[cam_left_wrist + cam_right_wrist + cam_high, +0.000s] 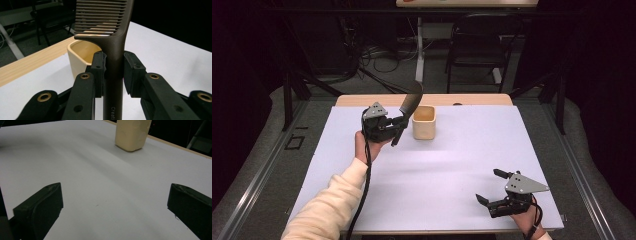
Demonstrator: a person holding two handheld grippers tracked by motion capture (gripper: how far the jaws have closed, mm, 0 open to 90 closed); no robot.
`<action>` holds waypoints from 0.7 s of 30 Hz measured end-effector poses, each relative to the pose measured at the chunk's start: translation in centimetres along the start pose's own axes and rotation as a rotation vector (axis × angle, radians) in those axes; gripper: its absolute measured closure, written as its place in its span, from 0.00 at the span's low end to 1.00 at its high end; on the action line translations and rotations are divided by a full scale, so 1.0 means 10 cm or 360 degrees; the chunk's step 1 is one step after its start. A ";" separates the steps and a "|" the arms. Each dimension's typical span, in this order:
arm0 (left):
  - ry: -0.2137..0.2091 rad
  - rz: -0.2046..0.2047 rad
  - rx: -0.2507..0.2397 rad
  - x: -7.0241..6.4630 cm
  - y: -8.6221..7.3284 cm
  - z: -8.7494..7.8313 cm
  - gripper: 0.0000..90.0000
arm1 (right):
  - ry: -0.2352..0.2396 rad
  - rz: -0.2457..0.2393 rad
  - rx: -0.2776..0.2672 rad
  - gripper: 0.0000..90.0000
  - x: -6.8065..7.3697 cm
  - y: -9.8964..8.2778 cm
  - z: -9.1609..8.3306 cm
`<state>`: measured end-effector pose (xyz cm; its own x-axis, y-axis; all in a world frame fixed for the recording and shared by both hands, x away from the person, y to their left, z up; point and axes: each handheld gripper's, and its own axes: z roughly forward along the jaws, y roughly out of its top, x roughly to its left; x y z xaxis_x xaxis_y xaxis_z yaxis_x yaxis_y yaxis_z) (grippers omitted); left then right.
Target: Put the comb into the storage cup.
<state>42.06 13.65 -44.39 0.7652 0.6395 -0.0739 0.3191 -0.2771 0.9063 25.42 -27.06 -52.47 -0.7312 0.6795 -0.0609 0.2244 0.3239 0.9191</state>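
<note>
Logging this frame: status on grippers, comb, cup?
Left hand-held gripper shut on comb handle, above cream cup. Right hand-held gripper open, empty. Nothing blocking cup.

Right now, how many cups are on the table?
1. The cream plastic cup stands near the white table's far edge, beside the dark brown comb held in the left tongs. None seems hidden.

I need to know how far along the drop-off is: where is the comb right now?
In the high view the comb is clamped by its handle in the left gripper, left of centre, its toothed end raised just above the left rim of the cream cup.
</note>
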 end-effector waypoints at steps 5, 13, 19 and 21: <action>0.0001 0.0000 -0.0014 -0.01 0.04 0.03 0.81 | -0.0002 0.0001 -0.0007 0.00 0.00 0.00 0.01; 0.0000 -0.0003 -0.0040 -0.02 0.09 0.07 0.81 | -0.0005 0.0002 -0.0004 0.00 0.00 0.00 0.00; 0.0001 -0.0008 -0.0073 -0.02 0.13 0.09 0.81 | -0.0005 -0.0002 -0.0007 0.00 -0.01 0.00 0.01; 0.0002 -0.0011 -0.0085 -0.03 0.15 0.09 0.81 | -0.0005 -0.0001 -0.0006 0.00 -0.01 0.00 0.01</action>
<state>42.87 12.39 -43.40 0.7624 0.6422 -0.0798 0.2942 -0.2341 0.9266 25.51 -27.07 -52.51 -0.7293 0.6813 -0.0629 0.2214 0.3219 0.9205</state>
